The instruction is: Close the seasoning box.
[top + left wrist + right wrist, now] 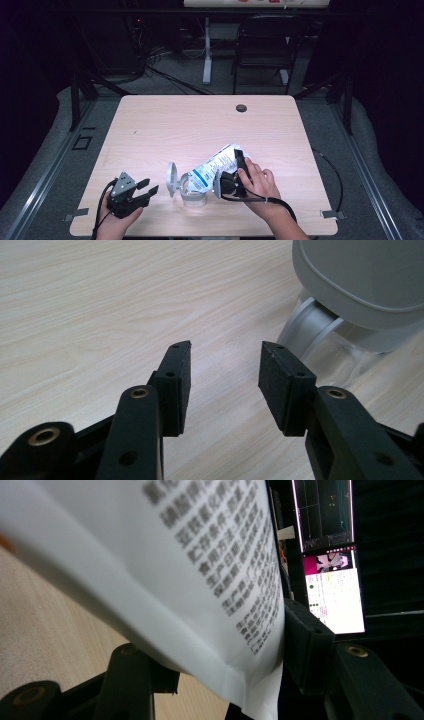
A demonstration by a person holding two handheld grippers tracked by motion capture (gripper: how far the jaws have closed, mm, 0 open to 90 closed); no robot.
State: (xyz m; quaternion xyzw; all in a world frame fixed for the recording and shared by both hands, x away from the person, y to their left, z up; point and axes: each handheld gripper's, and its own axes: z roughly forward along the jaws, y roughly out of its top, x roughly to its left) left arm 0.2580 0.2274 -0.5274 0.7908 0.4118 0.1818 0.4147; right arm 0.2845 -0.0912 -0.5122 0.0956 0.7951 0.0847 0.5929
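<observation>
**High view: pouch tilted over open container**

A white printed pouch (216, 165) was seen lower centre, clamped by the right gripper (239, 170) and tilted down-left over a clear container (192, 192). The container's grey lid (172, 179) stood flipped open at its left. The left gripper (147, 190) was held lower left, jaws parted and empty, just beside the container on the wooden table (200, 125).

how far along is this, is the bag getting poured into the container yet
Done: the clear container stands on the table with its grey hinged lid flipped open. In hand: the right gripper is clamped on the white printed bag, tilted with its lower end at the container's mouth. Whether anything is flowing can't be seen. Left: finishing the pour and closing the lid; the left gripper sits open beside it.
</observation>
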